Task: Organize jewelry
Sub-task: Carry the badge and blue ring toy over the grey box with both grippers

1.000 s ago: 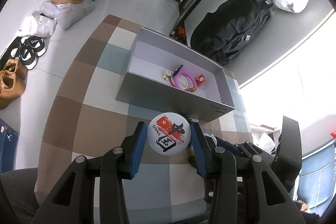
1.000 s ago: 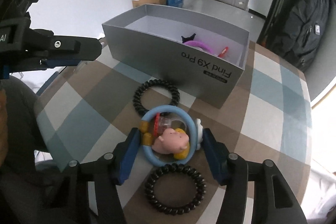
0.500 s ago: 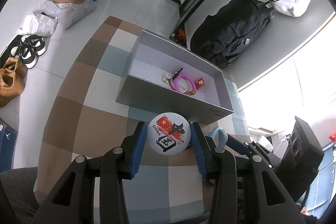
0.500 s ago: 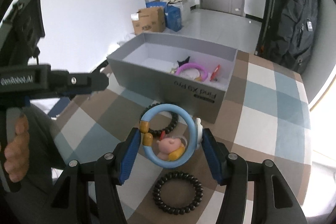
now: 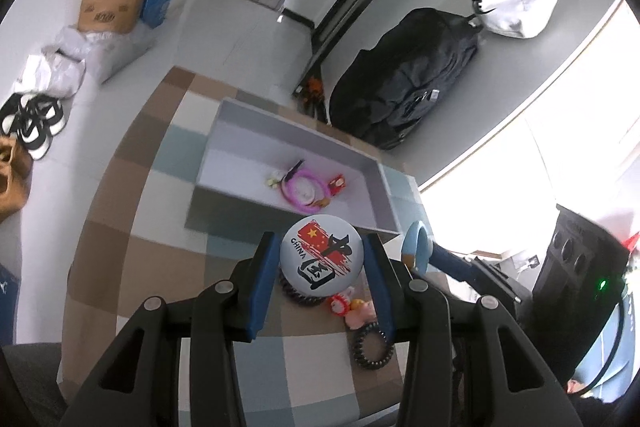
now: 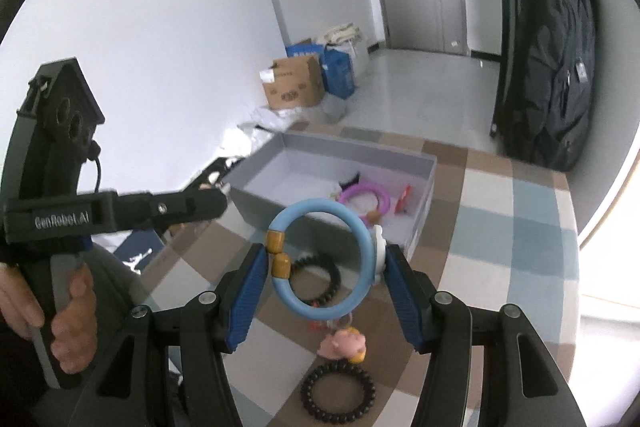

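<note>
Left wrist view: left hand-held gripper (image 5: 322, 263) clamped on round badge (image 5: 322, 257), low centre of frame, short of grey box (image 5: 384, 195) holding purple ring (image 5: 302, 187). Right wrist view: right hand-held gripper (image 6: 326, 263) gripping blue ring (image 6: 320, 263) at mid-frame. Left on desk (image 6: 500, 267): two black coil ties (image 6: 338, 391). Roughly halfway.

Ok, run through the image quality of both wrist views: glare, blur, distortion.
Left wrist view: the window at right is blown out white; the gray box is motion-smeared, while the badge in the left gripper stays sharp; fisheye bends the walls. Right wrist view: glare along the right edge; the blue ring in the right gripper is crisp, its pink charm soft.
</note>
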